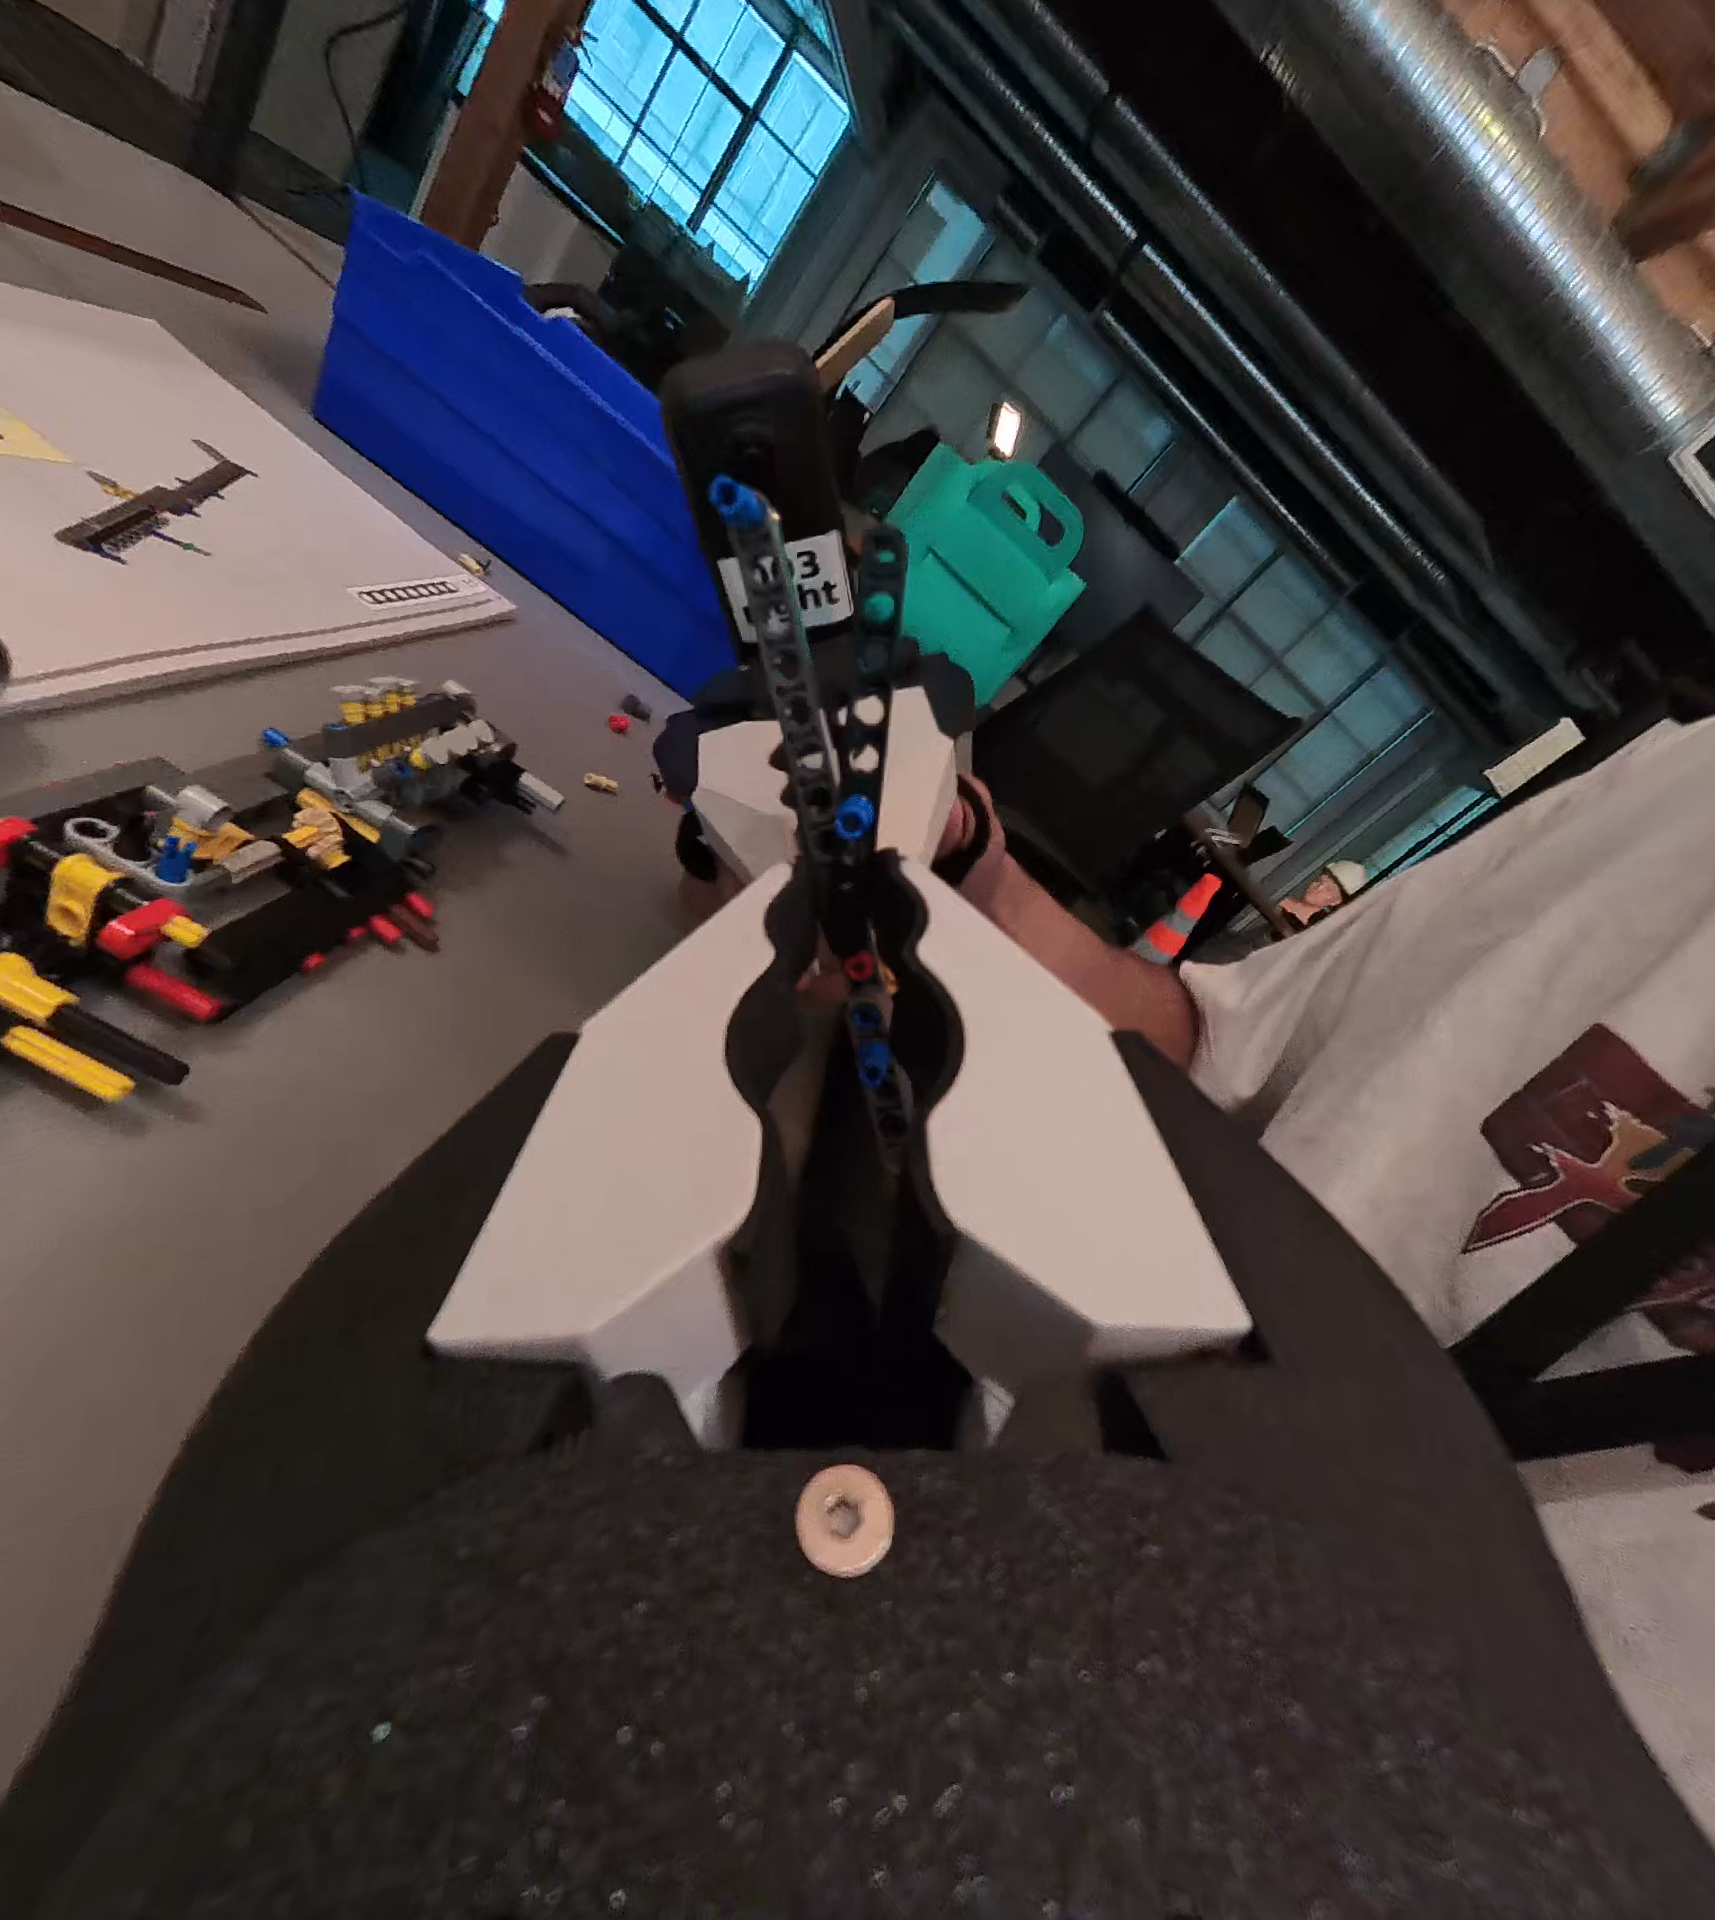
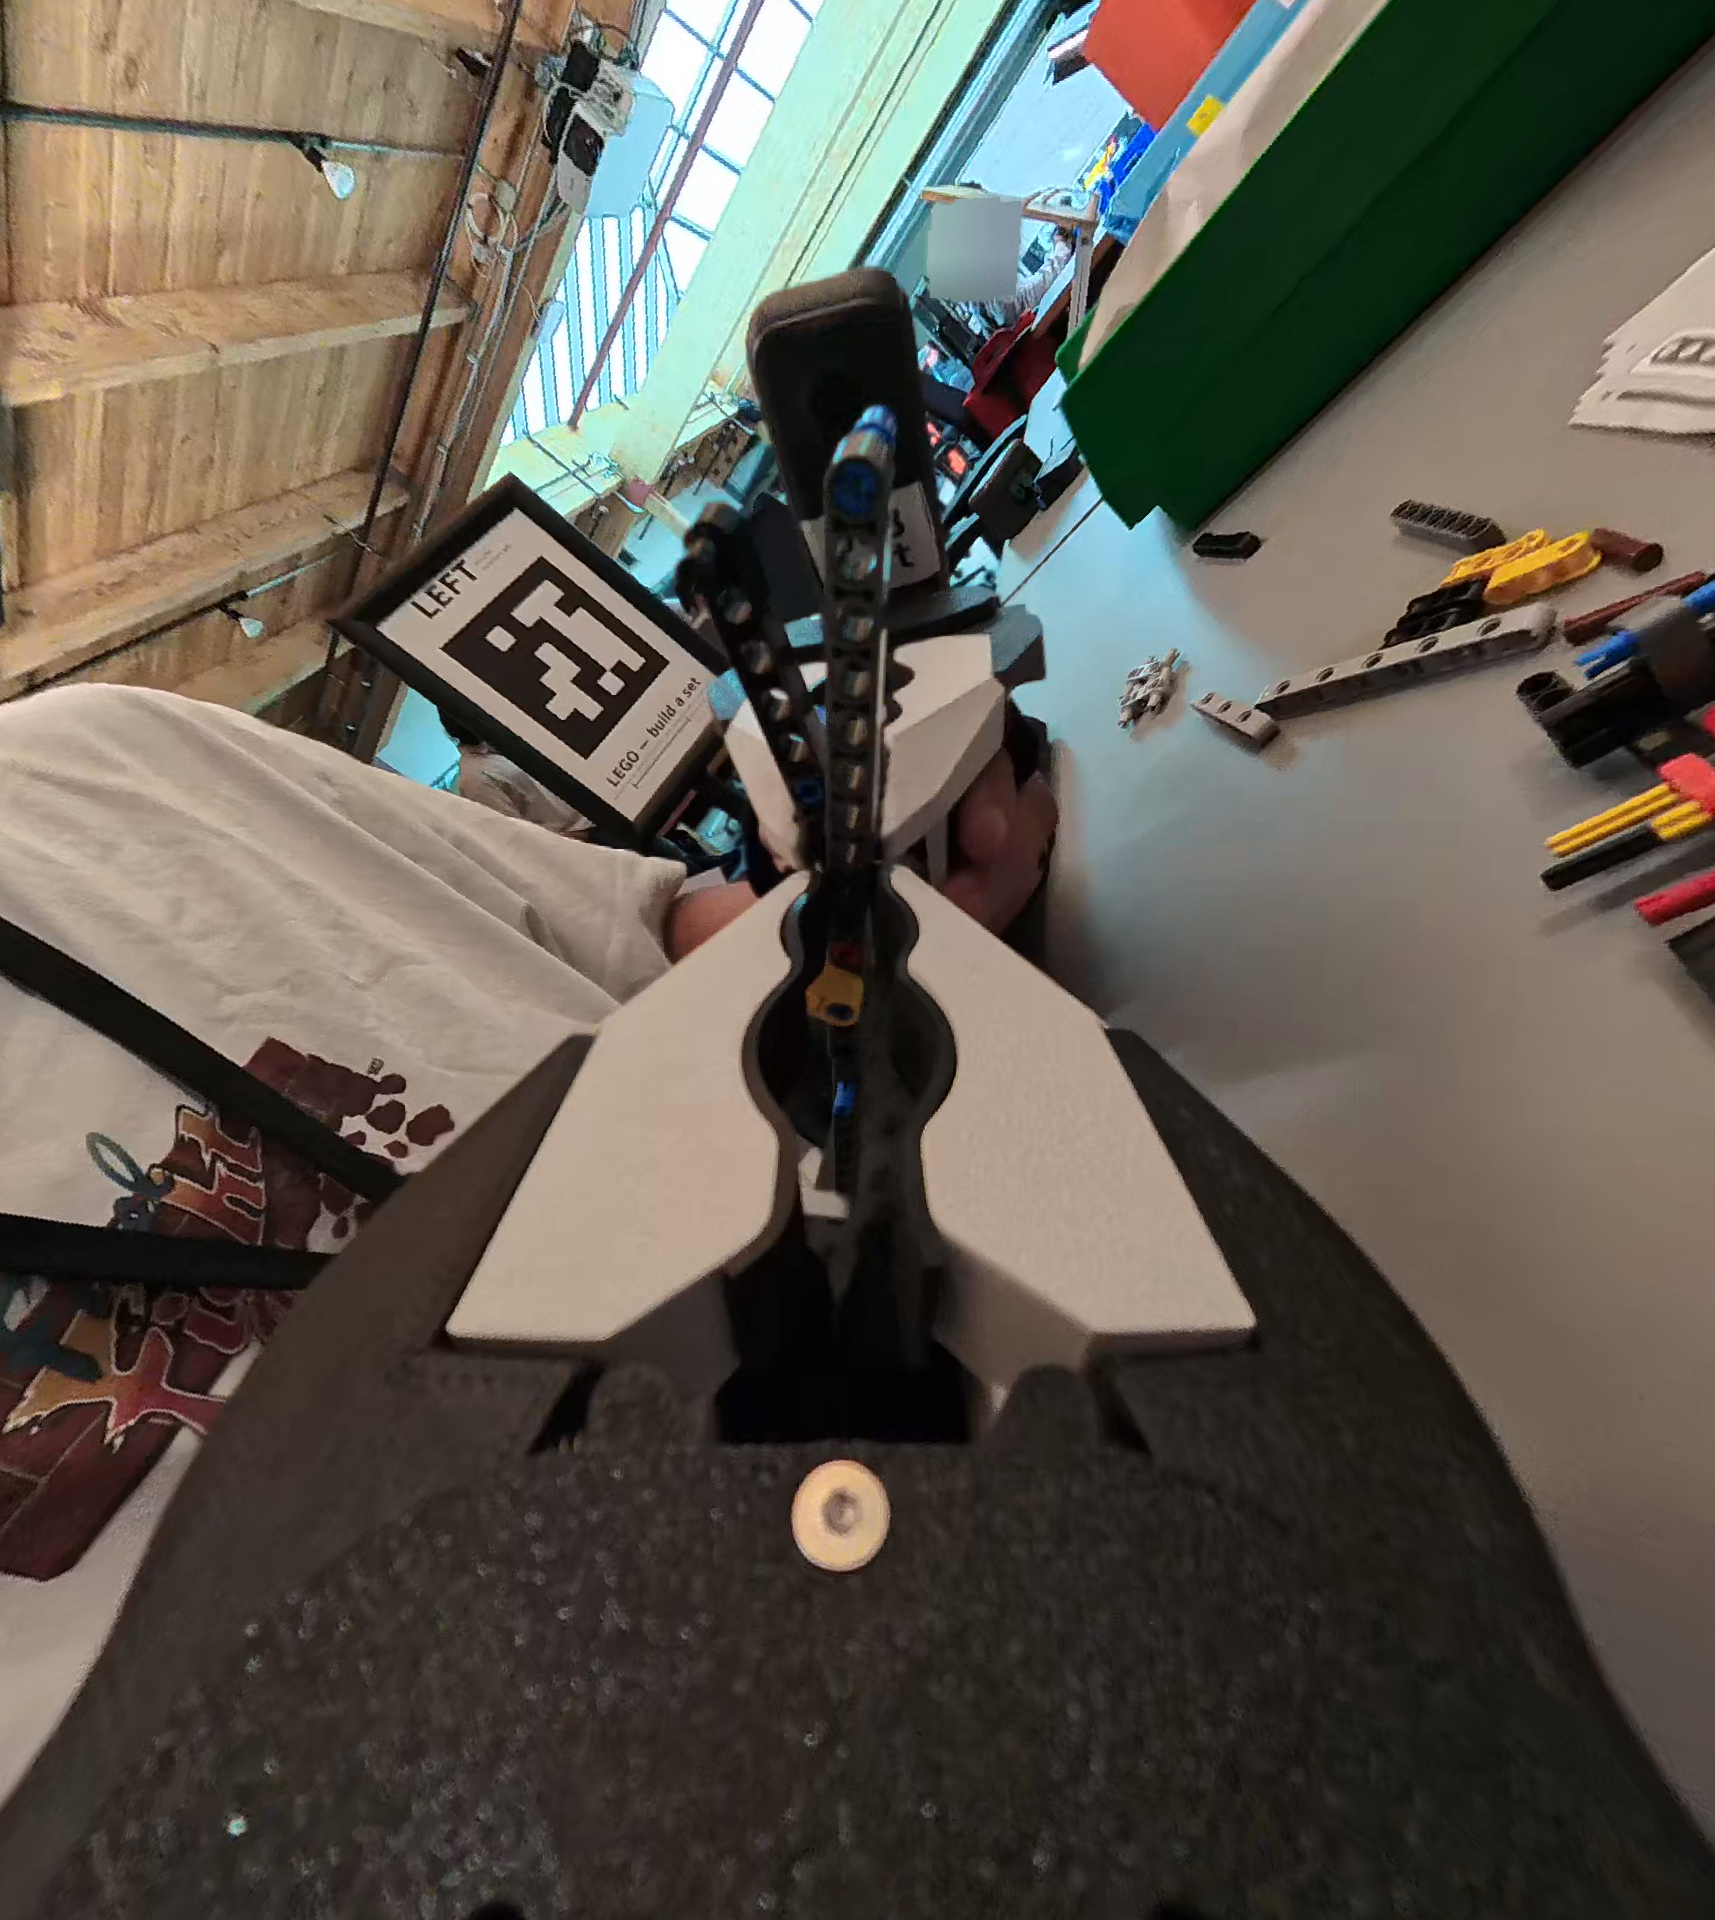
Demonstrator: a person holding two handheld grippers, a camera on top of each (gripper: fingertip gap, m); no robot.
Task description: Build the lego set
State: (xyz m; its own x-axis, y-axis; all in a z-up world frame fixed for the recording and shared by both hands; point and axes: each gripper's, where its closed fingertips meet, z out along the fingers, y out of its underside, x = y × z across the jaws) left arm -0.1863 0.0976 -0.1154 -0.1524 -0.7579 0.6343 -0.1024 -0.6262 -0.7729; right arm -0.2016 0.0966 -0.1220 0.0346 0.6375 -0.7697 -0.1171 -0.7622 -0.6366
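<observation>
A black Technic beam assembly [image 1: 803, 717] with blue pins and a red pin is held in the air between my two grippers, which face each other. My left gripper [image 1: 845, 896] is shut on its near end. My right gripper [image 1: 837, 795] grips it from the far side, below its own camera. In the right wrist view, my right gripper [image 2: 848, 891] is shut on the same assembly [image 2: 853, 665], where two black beams fork upward and a yellow connector [image 2: 835, 995] sits between the jaws. The left gripper [image 2: 863, 764] shows opposite.
On the grey table lie an open instruction booklet [image 1: 157, 540], a partly built model [image 1: 406, 753], and sorted parts on a black mat [image 1: 105, 935]. A blue bin [image 1: 500, 416] stands behind. A green bin [image 2: 1352, 260] and a grey beam [image 2: 1404, 665] lie right. A person's white shirt [image 2: 261, 883] is close. The tips of both grippers are at nearly the same place.
</observation>
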